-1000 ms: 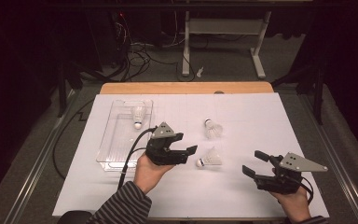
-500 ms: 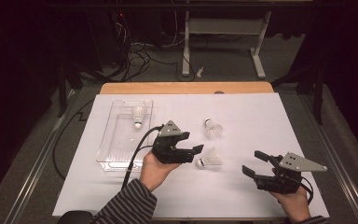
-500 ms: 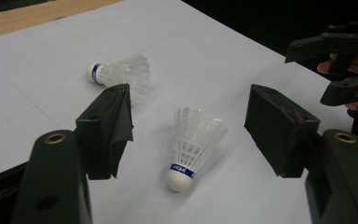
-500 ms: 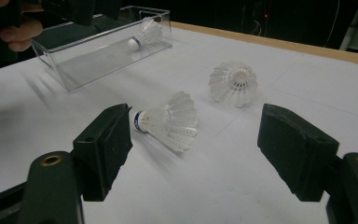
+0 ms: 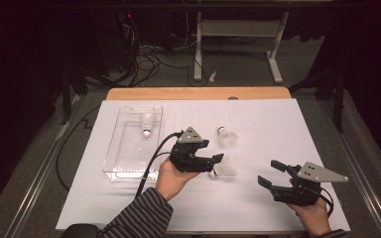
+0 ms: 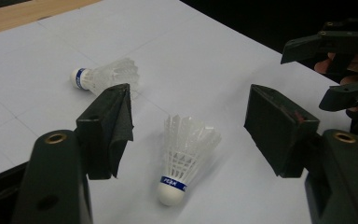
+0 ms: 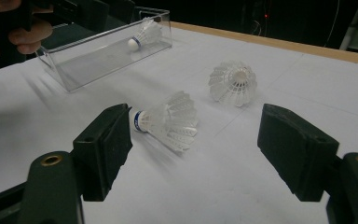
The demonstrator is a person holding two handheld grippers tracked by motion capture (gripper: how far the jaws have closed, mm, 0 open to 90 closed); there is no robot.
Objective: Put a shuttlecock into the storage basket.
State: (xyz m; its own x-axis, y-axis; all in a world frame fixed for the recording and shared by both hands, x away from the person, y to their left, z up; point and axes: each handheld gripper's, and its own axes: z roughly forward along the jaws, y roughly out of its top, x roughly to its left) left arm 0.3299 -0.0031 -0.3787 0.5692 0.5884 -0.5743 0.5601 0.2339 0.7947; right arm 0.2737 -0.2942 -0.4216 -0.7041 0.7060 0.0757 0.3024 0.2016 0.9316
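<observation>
Left gripper [image 5: 217, 159] wide open, empty, poised over near shuttlecock [image 6: 185, 156] lying on the sheet. Step: reach for pickup. Next: lower, straddle feathers, close gently, carry to tray [image 5: 124, 163]. Right gripper [image 5: 272, 173] open, idle.

Shuttlecock [image 5: 222, 171] cork — behind fingers [image 5: 217, 158]

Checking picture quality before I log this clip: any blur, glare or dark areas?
High view: room beyond the white table sheet is near black, sheet evenly lit. Left gripper view: near white feathered shuttlecock sharp, with a soft shadow. Right gripper view: clear plastic box slightly smeared at its near corner.
</observation>
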